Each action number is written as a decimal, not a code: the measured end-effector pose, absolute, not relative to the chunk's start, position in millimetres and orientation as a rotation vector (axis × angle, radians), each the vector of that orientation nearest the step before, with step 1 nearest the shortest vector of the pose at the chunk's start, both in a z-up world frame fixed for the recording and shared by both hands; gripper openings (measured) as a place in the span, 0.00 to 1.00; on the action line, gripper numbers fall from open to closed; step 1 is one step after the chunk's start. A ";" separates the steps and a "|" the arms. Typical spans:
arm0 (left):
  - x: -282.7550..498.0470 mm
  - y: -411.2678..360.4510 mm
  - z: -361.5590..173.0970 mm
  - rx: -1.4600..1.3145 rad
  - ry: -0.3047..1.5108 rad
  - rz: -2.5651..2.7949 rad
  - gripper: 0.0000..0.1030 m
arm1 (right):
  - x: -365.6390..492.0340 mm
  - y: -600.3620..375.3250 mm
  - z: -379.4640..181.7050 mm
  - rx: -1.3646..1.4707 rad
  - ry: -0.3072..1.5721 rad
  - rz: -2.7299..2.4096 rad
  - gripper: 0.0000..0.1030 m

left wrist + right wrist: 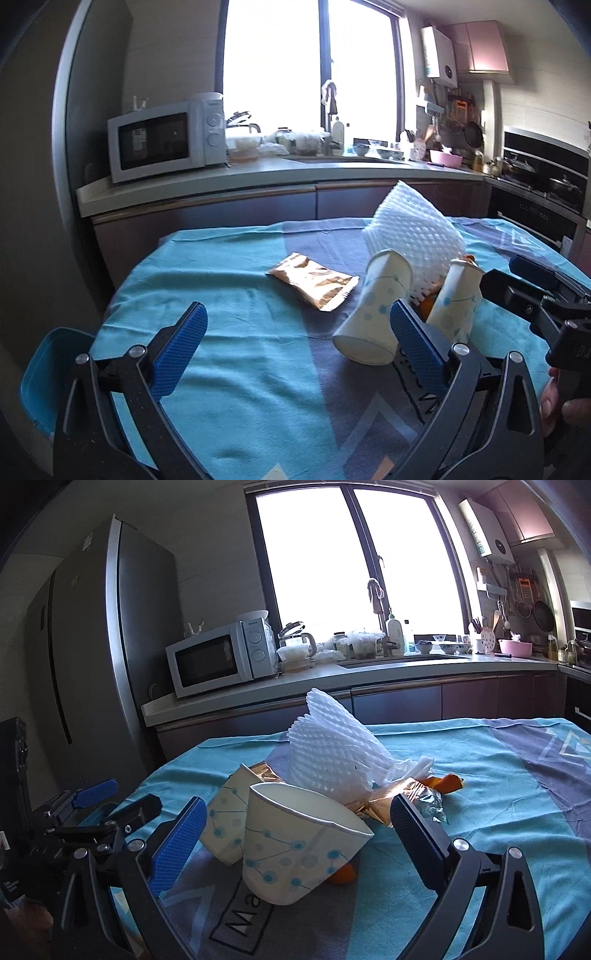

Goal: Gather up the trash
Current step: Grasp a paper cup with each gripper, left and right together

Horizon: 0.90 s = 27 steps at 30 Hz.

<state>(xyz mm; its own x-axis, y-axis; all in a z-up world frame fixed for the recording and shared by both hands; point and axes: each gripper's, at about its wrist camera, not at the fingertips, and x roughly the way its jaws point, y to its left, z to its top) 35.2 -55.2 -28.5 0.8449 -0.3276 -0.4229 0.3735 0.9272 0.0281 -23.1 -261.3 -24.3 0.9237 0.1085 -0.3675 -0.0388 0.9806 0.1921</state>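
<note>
A white microwave (221, 659) sits at the left end of the kitchen counter (369, 674), just beside a tall steel refrigerator (110, 646). Behind the counter a large bright window (354, 557) fills the wall, with a pink bowl (515, 647) toward the right end and pans hanging above it. In front, a teal and grey cloth (498, 794) covers the table.

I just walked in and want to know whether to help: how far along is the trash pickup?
Nothing looks collected yet. Both hand-held grippers, left and right, are open and empty. The two paper cups, foam netting, gold wrapper and orange peel all remain on the tablecloth.
</note>
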 end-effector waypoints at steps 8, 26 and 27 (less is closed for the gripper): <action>65.0 -80.2 -50.9 0.150 0.541 -0.486 0.91 | -4.4 -268.8 -28.2 0.169 0.462 0.206 0.72; 77.7 -87.3 -70.8 0.083 0.659 -0.658 0.12 | -4.5 -247.5 -25.3 0.123 0.547 0.428 0.03; 77.6 -86.1 -70.0 0.077 0.656 -0.660 0.11 | -4.7 -247.4 -23.6 0.128 0.544 0.429 0.03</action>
